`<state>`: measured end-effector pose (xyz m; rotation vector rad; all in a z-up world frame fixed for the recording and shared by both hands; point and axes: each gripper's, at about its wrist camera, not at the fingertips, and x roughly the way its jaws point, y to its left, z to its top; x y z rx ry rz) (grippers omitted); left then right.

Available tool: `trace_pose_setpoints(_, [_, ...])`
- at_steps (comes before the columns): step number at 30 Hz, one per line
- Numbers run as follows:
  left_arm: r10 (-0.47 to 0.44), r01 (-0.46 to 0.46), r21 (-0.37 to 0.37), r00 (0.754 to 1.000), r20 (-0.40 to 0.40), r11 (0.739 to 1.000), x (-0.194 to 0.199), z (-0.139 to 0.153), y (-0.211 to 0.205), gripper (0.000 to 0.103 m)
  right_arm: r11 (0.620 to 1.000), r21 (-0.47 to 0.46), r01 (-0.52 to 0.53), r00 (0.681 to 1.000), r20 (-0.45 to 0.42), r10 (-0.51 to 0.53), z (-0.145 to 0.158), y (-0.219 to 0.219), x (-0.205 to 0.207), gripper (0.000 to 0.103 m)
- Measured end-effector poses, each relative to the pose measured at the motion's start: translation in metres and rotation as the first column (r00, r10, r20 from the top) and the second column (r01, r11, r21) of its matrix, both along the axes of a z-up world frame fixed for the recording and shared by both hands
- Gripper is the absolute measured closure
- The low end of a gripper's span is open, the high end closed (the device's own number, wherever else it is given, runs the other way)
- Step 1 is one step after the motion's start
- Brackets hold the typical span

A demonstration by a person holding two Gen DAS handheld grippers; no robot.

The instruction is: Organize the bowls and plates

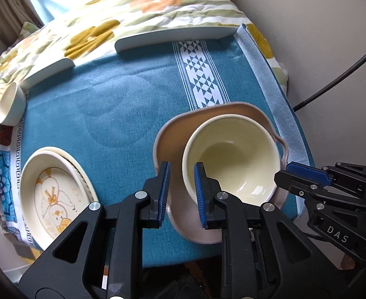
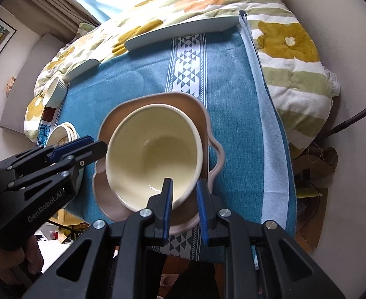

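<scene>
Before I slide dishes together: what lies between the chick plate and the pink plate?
Only bare teal cloth between chick plate and pink plate, in the left wrist view.

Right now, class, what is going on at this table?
A person holds two tongs over a blue tablecloth. The left tongs and right tongs each pinch an opposite side of the rim of a cream bowl, which sits tilted in a pink wavy-edged plate. A chick-patterned dish and a small ribbed cup wait at the left.

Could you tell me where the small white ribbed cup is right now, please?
The small white ribbed cup sits at the far left edge of the blue tablecloth in both wrist views, beyond the chick-patterned dish and against the floral quilt.
</scene>
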<state>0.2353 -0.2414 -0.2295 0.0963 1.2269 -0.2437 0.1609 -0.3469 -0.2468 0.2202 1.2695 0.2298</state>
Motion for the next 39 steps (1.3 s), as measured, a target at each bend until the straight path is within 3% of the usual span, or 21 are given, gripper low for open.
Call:
trace_pose_setpoints(7, [0.108, -0.1, -0.076, 0.987, 0.117, 0.992, 0.002, 0.064, 0.054, 0.086, 0.997, 0.019, -0.079, 0.99, 0.122, 0.076, 0.061, 0.017, 0.01, 0.085])
trace_pose_setpoints(14, [0.26, -0.24, -0.109, 0.936, 0.238, 0.965, 0.013, 0.116, 0.133, 0.086, 0.976, 0.07, -0.205, 0.953, 0.242, 0.183, 0.104, 0.077, 0.041, 0.085])
trace_pose_setpoints(16, [0.3, -0.277, -0.127, 0.923, 0.24, 0.953, 0.017, 0.12, 0.16, 0.084, 0.97, 0.086, -0.226, 0.945, 0.262, 0.197, 0.11, 0.097, 0.053, 0.078])
trace_pose_setpoints(17, [0.326, -0.302, -0.134, 0.916, 0.236, 0.944, 0.02, 0.12, 0.174, 0.083, 0.967, 0.101, -0.234, 0.942, 0.269, 0.2, 0.111, 0.106, 0.06, 0.061])
trace_pose_setpoints(18, [0.35, -0.326, -0.138, 0.908, 0.231, 0.935, 0.022, 0.119, 0.187, 0.079, 0.964, 0.118, -0.239, 0.941, 0.275, 0.2, 0.113, 0.115, 0.067, 0.043])
trace_pose_setpoints(20, [0.39, -0.368, -0.136, 0.894, 0.22, 0.92, 0.027, 0.115, 0.214, 0.05, 0.958, 0.147, -0.248, 0.938, 0.284, 0.199, 0.114, 0.133, 0.082, 0.03])
trace_pose_setpoints(21, [0.409, -0.387, -0.138, 0.886, 0.218, 0.912, 0.029, 0.112, 0.228, 0.016, 0.954, 0.158, -0.254, 0.937, 0.286, 0.202, 0.114, 0.142, 0.089, 0.027])
trace_pose_setpoints(22, [0.43, -0.407, -0.145, 0.874, 0.224, 0.902, 0.03, 0.109, 0.24, 0.0, 0.95, 0.168, -0.262, 0.935, 0.286, 0.208, 0.113, 0.153, 0.097, 0.025])
trace_pose_setpoints(27, [0.515, -0.489, -0.171, 0.836, 0.188, 0.856, 0.045, 0.092, 0.306, 0.0, 0.933, 0.169, -0.319, 0.916, 0.309, 0.257, 0.108, 0.211, 0.132, 0.005])
trace_pose_setpoints(29, [0.552, -0.515, -0.216, 0.816, 0.172, 0.829, 0.051, 0.084, 0.335, 0.0, 0.927, 0.143, -0.345, 0.9, 0.332, 0.284, 0.106, 0.236, 0.148, 0.002])
trace_pose_setpoints(32, [0.611, -0.562, -0.278, 0.78, 0.138, 0.779, 0.065, 0.068, 0.377, 0.0, 0.914, 0.093, -0.396, 0.881, 0.32, 0.349, 0.1, 0.278, 0.176, 0.002])
trace_pose_setpoints(36, [0.658, -0.608, -0.308, 0.748, 0.086, 0.731, 0.091, 0.039, 0.412, 0.001, 0.916, 0.054, -0.397, 0.892, 0.256, 0.372, 0.077, 0.326, 0.214, 0.002])
trace_pose_setpoints(39, [0.68, -0.637, -0.346, 0.733, 0.005, 0.689, 0.114, 0.009, 0.435, 0.012, 0.909, 0.093, -0.406, 0.901, 0.211, 0.38, 0.051, 0.355, 0.244, 0.002])
